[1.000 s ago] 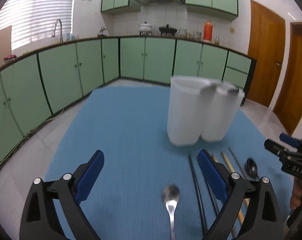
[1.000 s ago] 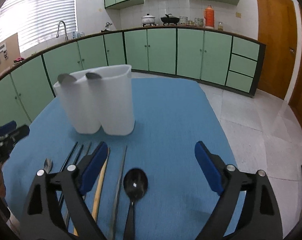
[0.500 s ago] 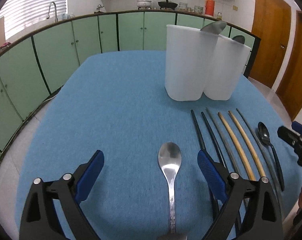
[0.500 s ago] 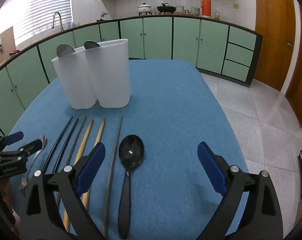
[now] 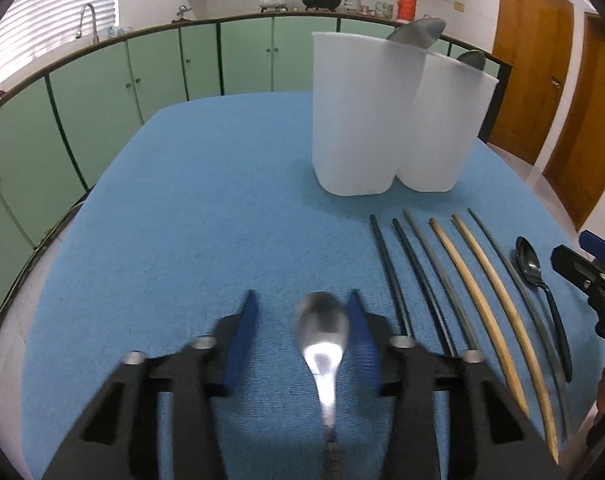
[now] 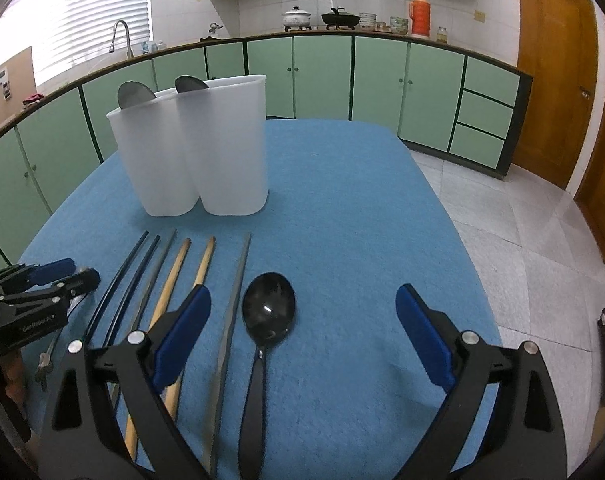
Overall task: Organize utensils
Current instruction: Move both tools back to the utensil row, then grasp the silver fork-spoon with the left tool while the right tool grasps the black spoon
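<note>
A silver spoon (image 5: 322, 328) lies on the blue table cloth (image 5: 182, 240) between the blurred fingers of my left gripper (image 5: 302, 336), which stand partly closed, close to its bowl on both sides. A black spoon (image 6: 268, 312) lies between the wide-open fingers of my right gripper (image 6: 302, 328). Several chopsticks (image 5: 462, 280), black, grey and wooden, lie in a row between the two spoons. Two white translucent holders (image 6: 198, 152) stand side by side behind them, each with a spoon in it.
My left gripper shows at the left edge of the right wrist view (image 6: 38, 300). Green cabinets (image 6: 342, 76) run around the room. The table's right edge (image 6: 462, 248) drops to a tiled floor, with wooden doors (image 6: 554, 72) beyond.
My left gripper's fingers have closed in from wide open to near the silver spoon's bowl. Both grippers have come lower toward the spoons.
</note>
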`<state>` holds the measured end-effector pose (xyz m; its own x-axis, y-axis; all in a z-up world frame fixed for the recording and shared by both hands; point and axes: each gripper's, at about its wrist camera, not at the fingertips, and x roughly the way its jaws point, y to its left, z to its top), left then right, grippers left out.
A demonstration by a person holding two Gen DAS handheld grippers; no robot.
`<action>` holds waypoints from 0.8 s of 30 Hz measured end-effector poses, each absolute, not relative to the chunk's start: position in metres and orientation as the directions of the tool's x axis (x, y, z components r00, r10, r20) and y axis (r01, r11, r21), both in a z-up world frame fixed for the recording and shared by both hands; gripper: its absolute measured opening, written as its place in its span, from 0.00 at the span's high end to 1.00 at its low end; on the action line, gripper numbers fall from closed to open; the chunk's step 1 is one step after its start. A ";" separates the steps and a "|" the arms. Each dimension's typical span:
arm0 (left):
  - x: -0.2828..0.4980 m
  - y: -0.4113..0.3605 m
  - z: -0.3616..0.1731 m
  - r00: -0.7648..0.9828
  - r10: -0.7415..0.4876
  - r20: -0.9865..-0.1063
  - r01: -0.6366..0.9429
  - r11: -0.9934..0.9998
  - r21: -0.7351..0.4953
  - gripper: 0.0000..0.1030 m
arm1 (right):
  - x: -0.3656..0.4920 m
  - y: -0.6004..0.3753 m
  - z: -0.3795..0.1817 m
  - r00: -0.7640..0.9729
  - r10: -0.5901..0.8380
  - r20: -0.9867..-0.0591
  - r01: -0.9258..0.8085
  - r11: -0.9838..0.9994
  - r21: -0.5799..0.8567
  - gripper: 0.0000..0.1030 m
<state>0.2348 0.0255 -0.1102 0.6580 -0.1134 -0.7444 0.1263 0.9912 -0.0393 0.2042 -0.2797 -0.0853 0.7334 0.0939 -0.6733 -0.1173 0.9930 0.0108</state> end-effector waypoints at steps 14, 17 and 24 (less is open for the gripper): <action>0.225 0.033 -0.099 0.694 -0.130 -0.708 0.119 0.991 -0.066 0.75 | 0.214 -0.268 -0.093 0.691 0.087 -0.718 -0.140 0.990 -0.015 0.29; 0.225 0.036 -0.097 0.699 -0.133 -0.703 0.116 0.991 -0.072 0.75 | 0.218 -0.268 -0.096 0.678 0.093 -0.730 -0.140 0.990 -0.004 0.35; 0.226 0.034 -0.095 0.705 -0.132 -0.696 0.117 0.991 -0.069 0.75 | 0.230 -0.269 -0.106 0.644 0.077 -0.761 -0.123 0.992 -0.004 0.45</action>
<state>0.2259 0.0340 -0.0954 0.7055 -0.1321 -0.6963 0.1170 0.9907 -0.0694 0.2301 -0.2692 -0.1056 0.6443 0.0771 -0.7609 -0.1234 0.9923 -0.0040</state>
